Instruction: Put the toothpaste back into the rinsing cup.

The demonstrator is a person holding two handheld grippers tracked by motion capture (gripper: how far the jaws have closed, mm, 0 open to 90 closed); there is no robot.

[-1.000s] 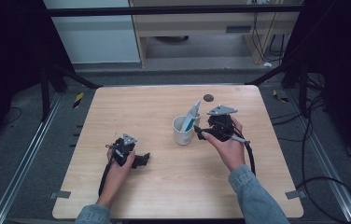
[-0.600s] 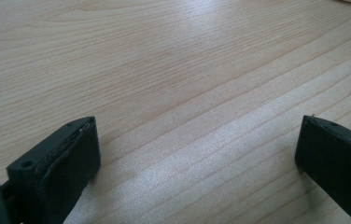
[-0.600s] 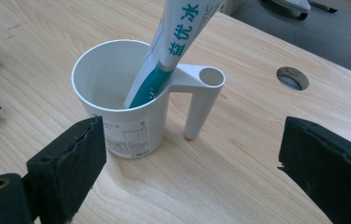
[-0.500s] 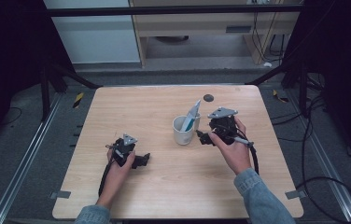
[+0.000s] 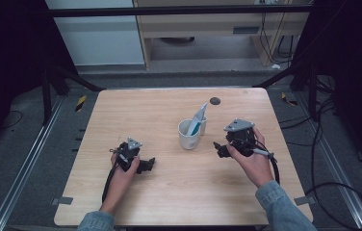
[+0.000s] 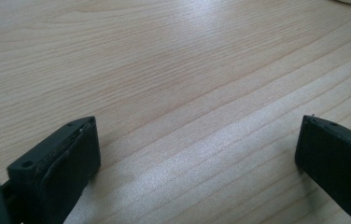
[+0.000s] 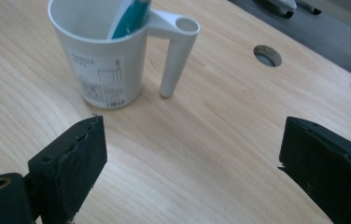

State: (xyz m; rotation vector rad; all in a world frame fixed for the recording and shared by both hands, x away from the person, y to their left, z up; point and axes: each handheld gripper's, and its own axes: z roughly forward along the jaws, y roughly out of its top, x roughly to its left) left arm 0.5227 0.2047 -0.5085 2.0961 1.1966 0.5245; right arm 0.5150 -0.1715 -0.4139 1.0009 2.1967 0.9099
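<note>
High view: white cup (image 5: 189, 134) with tube (image 5: 198, 118) upright inside, mid-table (image 5: 169, 202). Right tool (image 5: 220, 149) just right of cup, jaws spread, empty. Left tool (image 5: 146, 165) low on table, well apart from cup, jaws spread, empty.

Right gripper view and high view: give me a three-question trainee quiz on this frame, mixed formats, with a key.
1. True or false: the white cup lies on its side.
2. What stands in the cup? A) a toothpaste tube B) a spoon C) nothing
3. Fill in: the right gripper has its fingers ____, with nothing between them.

Key
1. False; it stands upright on the wooden table.
2. A; the tube leans out over the rim.
3. Open; bare wood shows between them, and the cup stands apart, ahead of them.
</note>
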